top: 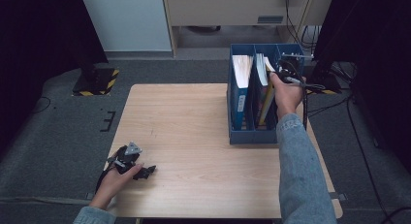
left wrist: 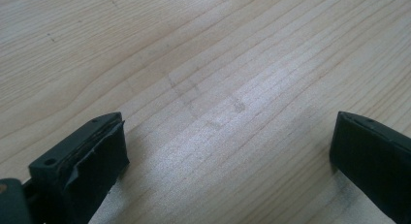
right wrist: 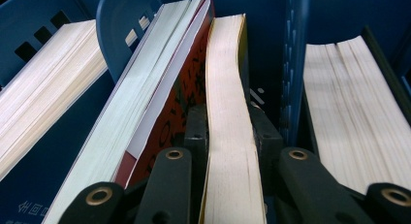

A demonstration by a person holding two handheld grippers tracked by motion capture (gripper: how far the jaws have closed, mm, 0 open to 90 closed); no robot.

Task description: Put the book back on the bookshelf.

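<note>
A blue three-slot file rack stands on the right side of the wooden table. In its middle slot a yellow-covered book stands upright, its page edges facing me. My right gripper is shut on this book, one pad on each cover. From above, the right gripper reaches into the rack from its far right end, next to the yellow book. My left gripper lies on the table at the near left, held by a hand. The left gripper is open over bare wood.
A red-covered book leans against the yellow one in the same slot. Thick books fill the left slot and the right slot. Cables and dark stands sit behind the rack. Grey carpet surrounds the table.
</note>
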